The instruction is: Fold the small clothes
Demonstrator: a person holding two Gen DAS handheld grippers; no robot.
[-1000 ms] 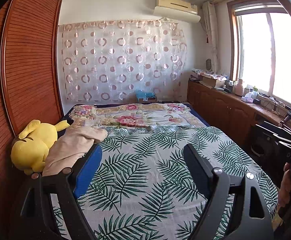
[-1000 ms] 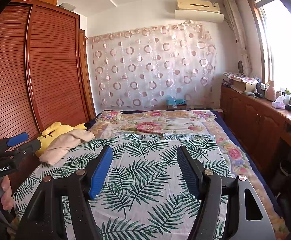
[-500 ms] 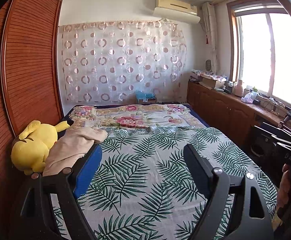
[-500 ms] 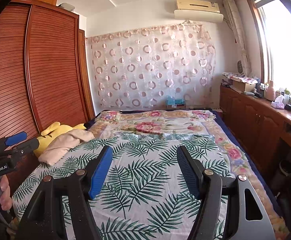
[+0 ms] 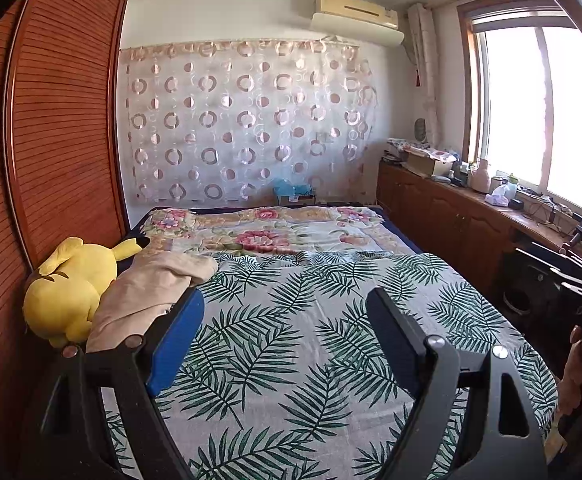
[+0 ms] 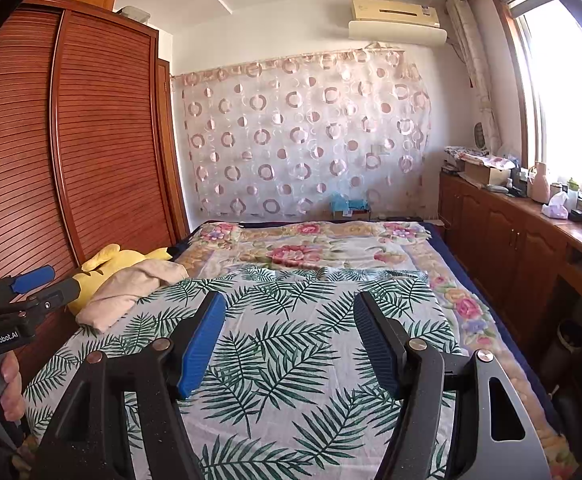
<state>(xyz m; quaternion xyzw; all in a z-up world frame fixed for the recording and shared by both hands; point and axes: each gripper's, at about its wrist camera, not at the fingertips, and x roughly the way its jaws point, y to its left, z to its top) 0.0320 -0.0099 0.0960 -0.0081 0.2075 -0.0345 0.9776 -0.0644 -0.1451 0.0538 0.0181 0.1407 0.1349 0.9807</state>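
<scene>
A beige garment (image 5: 151,288) (image 6: 131,284) lies crumpled at the left edge of the bed, leaning against a yellow plush toy (image 5: 71,288) (image 6: 111,264). My left gripper (image 5: 287,304) hangs open above the palm-leaf sheet (image 5: 299,344), its blue left pad just in front of the garment, nothing between the fingers. My right gripper (image 6: 287,304) is open too, over the middle of the palm-leaf sheet (image 6: 291,352), well right of the garment. The left gripper (image 6: 31,284) shows at the left edge of the right wrist view, held by a hand (image 6: 7,392).
A floral quilt (image 5: 267,236) covers the far half of the bed. A slatted wooden wardrobe (image 6: 71,152) runs along the left side. A wooden cabinet (image 6: 511,240) with bottles and boxes stands under the window at right. A patterned curtain (image 5: 243,128) hangs on the far wall.
</scene>
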